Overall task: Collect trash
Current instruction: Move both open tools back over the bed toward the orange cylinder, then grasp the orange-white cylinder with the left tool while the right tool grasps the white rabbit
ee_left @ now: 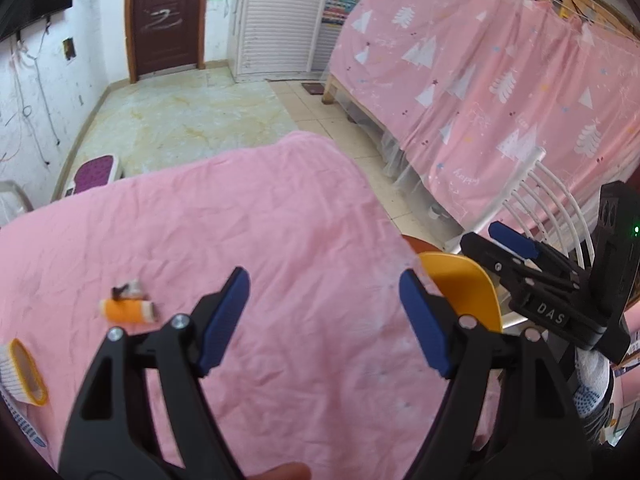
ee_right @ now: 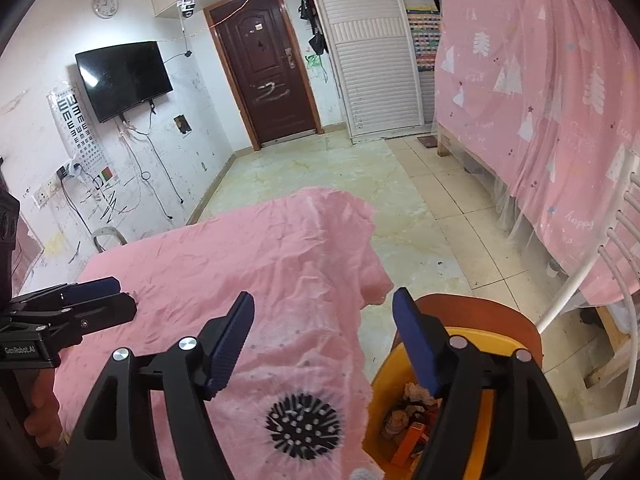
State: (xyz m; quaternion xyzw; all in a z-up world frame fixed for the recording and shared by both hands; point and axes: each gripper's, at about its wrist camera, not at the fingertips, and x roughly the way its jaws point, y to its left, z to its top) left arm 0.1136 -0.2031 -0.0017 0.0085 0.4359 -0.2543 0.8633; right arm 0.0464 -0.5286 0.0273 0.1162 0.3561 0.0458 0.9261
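Observation:
On the pink tablecloth (ee_left: 280,208) lies an orange wrapper (ee_left: 128,311), with a small dark-and-white scrap (ee_left: 128,289) just behind it. My left gripper (ee_left: 324,284) hovers open over the cloth to their right, with nothing between its pads. A yellow bin (ee_right: 384,380) stands beside the table's right edge, holding crumpled paper and orange scraps (ee_right: 412,408). My right gripper (ee_right: 324,308) stands open and empty above the table edge and the bin. In the left wrist view the right gripper (ee_left: 496,248) sits over the yellow bin (ee_left: 464,292).
A yellow-rimmed item (ee_left: 26,372) lies at the cloth's left edge. The bin rests on an orange stool (ee_right: 480,312). A white chair (ee_right: 600,272) stands right of it, in front of a pink-curtained bed (ee_right: 540,100). A black sunburst pattern (ee_right: 304,426) marks the cloth. The left gripper (ee_right: 116,294) shows at left.

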